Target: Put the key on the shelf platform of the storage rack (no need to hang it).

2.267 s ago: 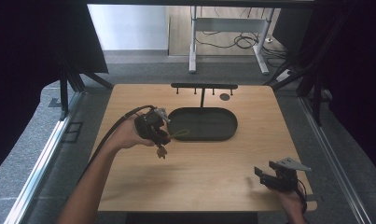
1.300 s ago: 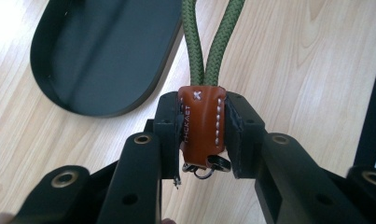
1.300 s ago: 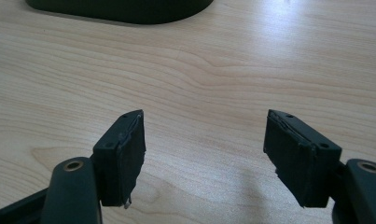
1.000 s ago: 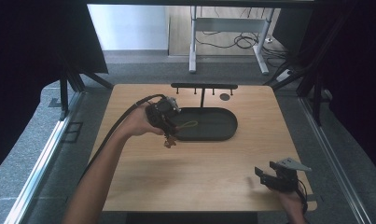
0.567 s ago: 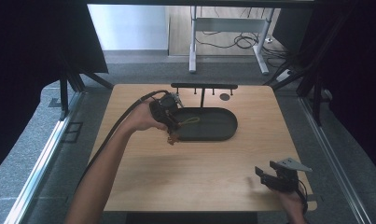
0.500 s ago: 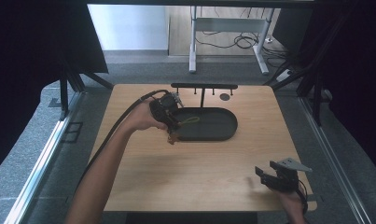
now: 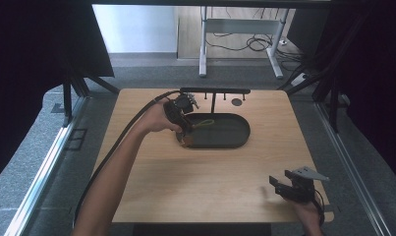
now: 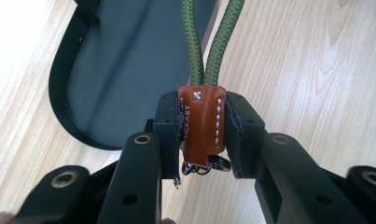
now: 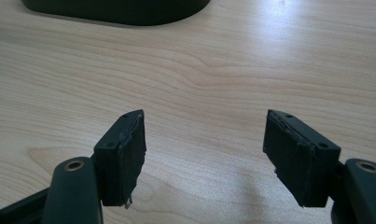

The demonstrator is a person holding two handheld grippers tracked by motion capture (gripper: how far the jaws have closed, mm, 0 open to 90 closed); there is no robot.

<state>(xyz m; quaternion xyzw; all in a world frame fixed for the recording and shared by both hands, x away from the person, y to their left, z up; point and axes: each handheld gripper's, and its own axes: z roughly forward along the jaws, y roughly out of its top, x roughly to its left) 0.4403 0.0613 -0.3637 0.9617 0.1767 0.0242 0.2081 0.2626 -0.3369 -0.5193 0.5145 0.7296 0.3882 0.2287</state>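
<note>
My left gripper is shut on the brown leather tab of a keychain strap, whose olive-green cord loop runs up and away from the jaws. In the high view the left gripper hangs over the left end of a black oval tray, with the green cord trailing over the tray's inside. My right gripper rests open near the table's front right corner; in the right gripper view nothing is between its jaws, only bare wood.
A black rack with pegs stands behind the tray at the table's back edge, a small dark disc next to it. The tray's rim lies far ahead of the right gripper. Table legs and cables are on the floor beyond.
The left gripper has carried the keychain strap from the table left of the tray toward the back right, to above the tray's left end. The right gripper has stayed put.
</note>
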